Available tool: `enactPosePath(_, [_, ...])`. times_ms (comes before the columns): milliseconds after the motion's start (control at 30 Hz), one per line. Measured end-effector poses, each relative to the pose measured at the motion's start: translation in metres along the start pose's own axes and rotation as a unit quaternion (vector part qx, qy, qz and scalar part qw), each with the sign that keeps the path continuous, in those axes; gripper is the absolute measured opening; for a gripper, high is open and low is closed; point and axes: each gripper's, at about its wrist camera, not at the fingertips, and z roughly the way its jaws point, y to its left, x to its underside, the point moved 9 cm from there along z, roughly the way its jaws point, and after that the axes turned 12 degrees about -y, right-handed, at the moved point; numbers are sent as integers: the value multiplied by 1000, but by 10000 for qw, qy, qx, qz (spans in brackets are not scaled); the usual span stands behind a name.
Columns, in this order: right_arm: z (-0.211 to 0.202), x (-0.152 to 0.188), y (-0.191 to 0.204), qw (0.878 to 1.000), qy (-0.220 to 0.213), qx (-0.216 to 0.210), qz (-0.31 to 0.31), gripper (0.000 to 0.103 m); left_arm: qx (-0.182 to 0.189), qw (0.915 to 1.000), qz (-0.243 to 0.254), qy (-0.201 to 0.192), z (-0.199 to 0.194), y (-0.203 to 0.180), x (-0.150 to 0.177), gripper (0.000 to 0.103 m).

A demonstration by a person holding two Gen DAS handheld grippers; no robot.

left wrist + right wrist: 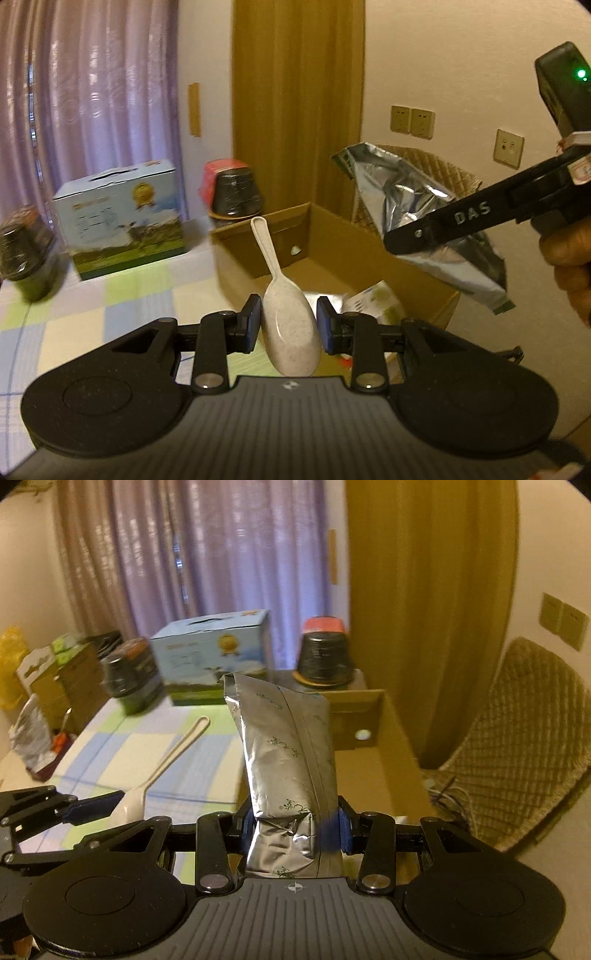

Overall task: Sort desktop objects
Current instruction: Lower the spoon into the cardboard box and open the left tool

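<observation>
My left gripper (289, 325) is shut on the bowl of a speckled beige plastic rice spoon (284, 306), whose handle points up and away. The spoon hangs above the near edge of an open cardboard box (258, 243). My right gripper (293, 825) is shut on the lower end of a silver foil pouch (284, 746) that stands upright over the same box (399, 760). In the left wrist view the pouch (417, 206) hangs from the right gripper's fingers (443, 225) above the box. The spoon (166, 760) and left gripper (92, 808) appear at the left of the right wrist view.
A checkered cloth (110, 295) covers the table. On it stand a blue printed carton (122, 221), a dark jar with a red lid (232, 192) and another dark jar (29, 251). Packets lie inside the box (369, 299). A woven chair (517, 738) is to the right.
</observation>
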Motion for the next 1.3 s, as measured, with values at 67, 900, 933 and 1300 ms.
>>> enactPosePath(67, [5, -1, -14, 10000, 31, 48, 64, 40, 90, 10000, -16, 29, 13, -9, -2, 27])
enactPosePath(900, [63, 1, -62, 9993, 252, 104, 260, 40, 210, 9986, -80, 475, 103, -31, 26, 45])
enactPosePath(933, [64, 1, -63, 9993, 255, 104, 272, 40, 209, 9987, -39, 464, 103, -31, 28, 44])
enactPosePath(1300, [77, 7, -63, 9987, 355, 68, 346, 40, 98, 9986, -103, 519, 95, -16, 42, 44])
